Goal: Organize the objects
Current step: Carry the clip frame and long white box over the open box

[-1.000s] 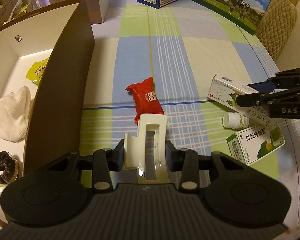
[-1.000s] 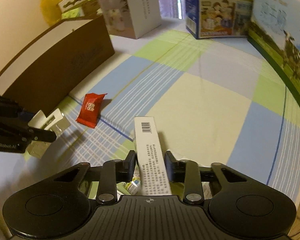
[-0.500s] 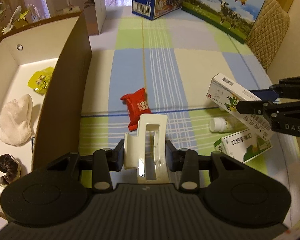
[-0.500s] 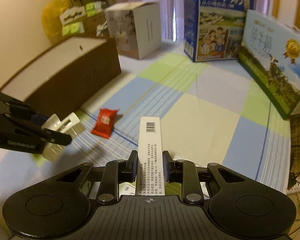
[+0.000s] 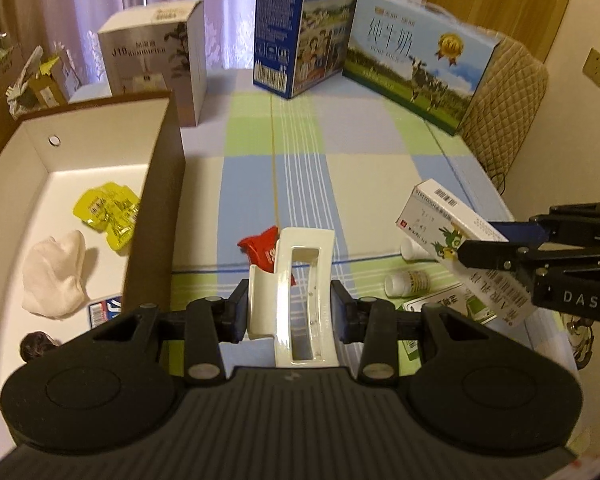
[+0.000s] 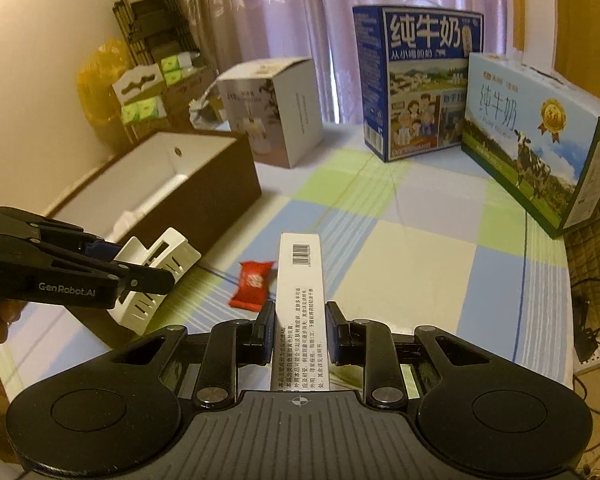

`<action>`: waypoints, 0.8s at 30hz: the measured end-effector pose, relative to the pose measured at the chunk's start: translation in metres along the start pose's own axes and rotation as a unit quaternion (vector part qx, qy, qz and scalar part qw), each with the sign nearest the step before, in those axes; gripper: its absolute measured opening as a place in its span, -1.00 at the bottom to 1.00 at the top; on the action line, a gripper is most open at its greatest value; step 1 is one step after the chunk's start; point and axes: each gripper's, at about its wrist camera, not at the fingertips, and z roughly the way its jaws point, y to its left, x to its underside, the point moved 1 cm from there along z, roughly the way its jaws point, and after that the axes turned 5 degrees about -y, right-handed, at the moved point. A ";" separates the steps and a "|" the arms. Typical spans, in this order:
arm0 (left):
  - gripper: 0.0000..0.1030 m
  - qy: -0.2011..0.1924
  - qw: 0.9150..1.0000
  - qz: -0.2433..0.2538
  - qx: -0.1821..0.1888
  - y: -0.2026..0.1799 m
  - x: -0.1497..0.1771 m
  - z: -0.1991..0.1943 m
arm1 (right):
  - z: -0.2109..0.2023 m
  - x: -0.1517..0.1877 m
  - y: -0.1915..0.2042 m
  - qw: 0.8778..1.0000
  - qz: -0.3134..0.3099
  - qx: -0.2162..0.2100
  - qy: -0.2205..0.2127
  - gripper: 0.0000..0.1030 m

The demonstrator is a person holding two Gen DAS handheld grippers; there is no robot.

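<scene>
Cream plastic hair claw clip (image 5: 296,280), rigid and light, sits clamped in the left gripper (image 5: 288,308); right gripper (image 6: 298,336) pinches a crushable white cardboard medicine box (image 6: 300,304) mid-length.

Bare checked tabletop (image 5: 364,176) open through the middle, brown storage box (image 5: 156,208) wall blocking the left, humidifier box (image 5: 160,60) and milk cartons (image 5: 416,60) closing the far edge, red candy packet (image 6: 252,284) lying near centre
</scene>
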 end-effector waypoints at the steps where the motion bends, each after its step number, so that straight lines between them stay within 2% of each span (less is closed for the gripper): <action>1: -0.32 -0.004 1.000 -0.001 0.000 0.001 -0.001 -0.004 | -0.002 -0.001 0.004 1.000 0.002 -0.001 -0.003 -0.56; 12: -0.32 -0.034 0.999 -0.014 -0.010 0.043 0.002 -0.046 | 0.002 -0.024 0.074 0.998 0.016 -0.045 -0.030 -0.56; 24: -0.32 -0.052 0.997 -0.036 -0.050 0.127 0.005 -0.082 | 0.051 -0.054 0.162 0.994 0.027 -0.097 -0.028 -0.57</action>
